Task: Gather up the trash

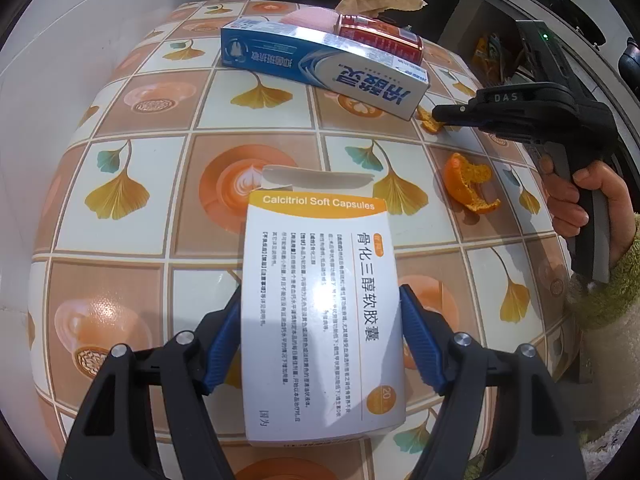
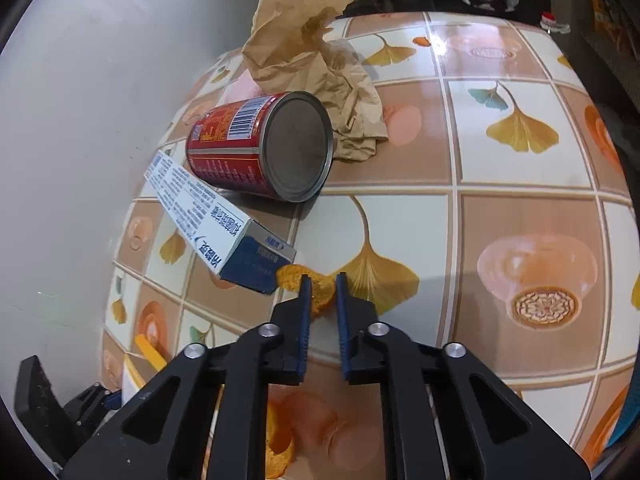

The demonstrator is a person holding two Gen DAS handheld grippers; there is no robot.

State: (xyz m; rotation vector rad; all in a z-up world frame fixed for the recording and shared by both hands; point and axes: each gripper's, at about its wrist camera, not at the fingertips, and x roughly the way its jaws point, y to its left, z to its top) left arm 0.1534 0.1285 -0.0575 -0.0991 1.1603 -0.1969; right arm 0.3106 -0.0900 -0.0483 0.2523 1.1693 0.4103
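Observation:
My left gripper (image 1: 320, 292) is shut on a white and orange capsule box (image 1: 320, 248), its blue pads pressing the box's two long sides just above the tiled table (image 1: 132, 208). At the table's right side, my right gripper (image 1: 440, 114) (image 2: 323, 286) is shut on a small piece of orange peel (image 2: 290, 276) (image 1: 429, 124) that lies against the end of a blue toothpaste box (image 2: 208, 216) (image 1: 320, 60). A larger curled orange peel (image 1: 468, 186) (image 2: 280, 452) lies nearer, between the two grippers.
A red can (image 2: 256, 144) (image 1: 380, 38) lies on its side behind the toothpaste box. A crumpled brown paper bag (image 2: 316, 52) stands behind the can. A hand (image 1: 580, 200) in a green fuzzy sleeve holds the right gripper. A pale wall borders the table's left.

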